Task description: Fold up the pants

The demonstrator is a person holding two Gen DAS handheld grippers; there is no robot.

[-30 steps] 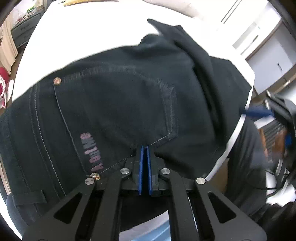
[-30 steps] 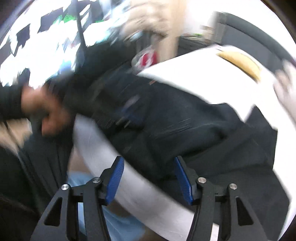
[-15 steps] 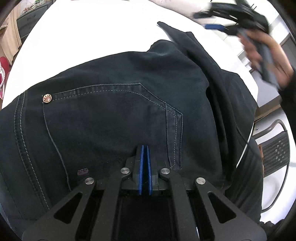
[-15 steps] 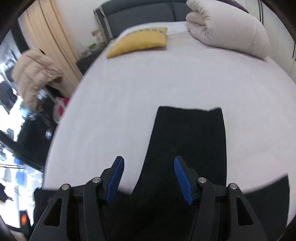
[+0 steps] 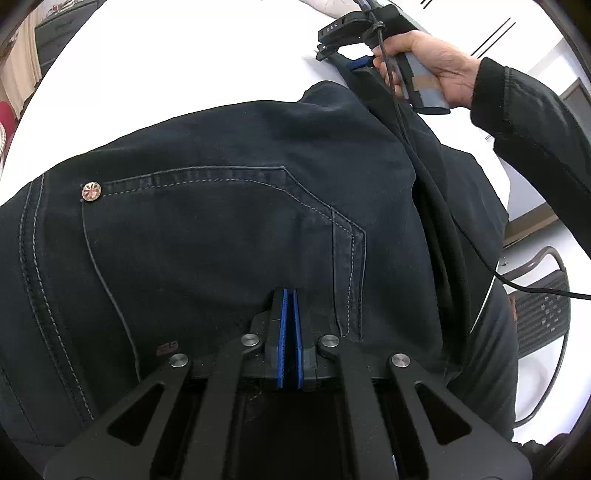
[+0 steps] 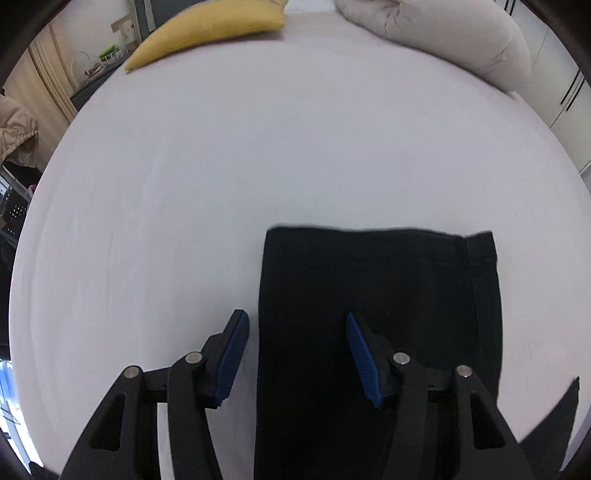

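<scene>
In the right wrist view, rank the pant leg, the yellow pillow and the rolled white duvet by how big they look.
1. pant leg, though it lies nearest the camera
2 and 3. rolled white duvet and yellow pillow: look alike, both cut by the frame edge, so unranked.

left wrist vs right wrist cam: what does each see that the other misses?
Left wrist only: the dark denim pants' back pocket with its metal rivet, the shut left gripper, and the person's hand holding the right gripper.

Right wrist only: the pants' leg hem, a yellow pillow, a rolled pale duvet, and the right gripper, jaws closing astride the leg's edge, not pressing.

Both: the dark pants and white bed sheet.
</scene>
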